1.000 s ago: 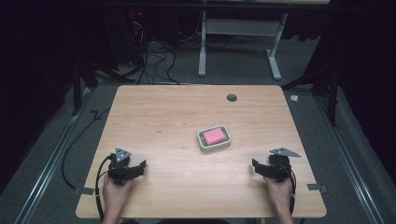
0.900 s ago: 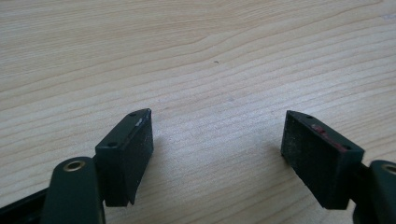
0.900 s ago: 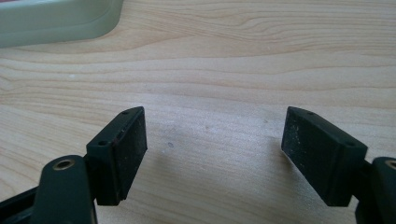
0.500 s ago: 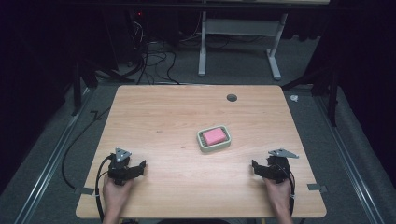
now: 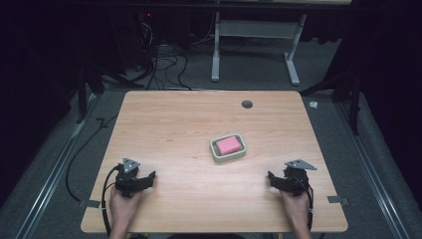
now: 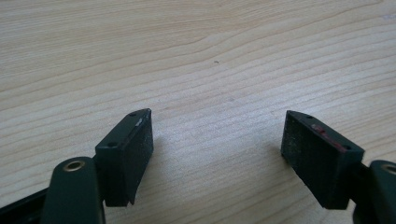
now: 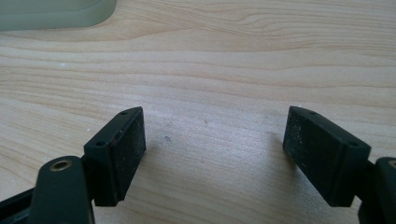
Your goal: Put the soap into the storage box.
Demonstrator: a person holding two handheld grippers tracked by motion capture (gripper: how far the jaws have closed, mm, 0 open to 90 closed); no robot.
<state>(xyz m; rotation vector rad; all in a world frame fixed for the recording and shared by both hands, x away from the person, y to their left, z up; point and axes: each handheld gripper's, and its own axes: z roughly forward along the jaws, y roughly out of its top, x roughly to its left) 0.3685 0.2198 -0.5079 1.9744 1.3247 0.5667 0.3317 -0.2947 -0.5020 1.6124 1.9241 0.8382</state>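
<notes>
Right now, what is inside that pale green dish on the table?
A pink block lies inside the pale green dish and covers most of its floor. What lies under the block cannot be seen.

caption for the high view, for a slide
Both hand-held grippers, left gripper and right gripper, rest open on the wooden table near a pink sponge in its tray.

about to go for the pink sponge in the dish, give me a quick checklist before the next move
1. Sponge sits in the dish: ok.
2. Left gripper jaws apart, nothing between them: ok.
3. Right gripper jaws have just been opening, nothing between them: ok.
4. Bare table between each gripper and the dish: ok.
5. Dish stands well in from the table edges: ok.
6. Whether the sponge lies loose or stuck in the dish: cannot tell.
</notes>
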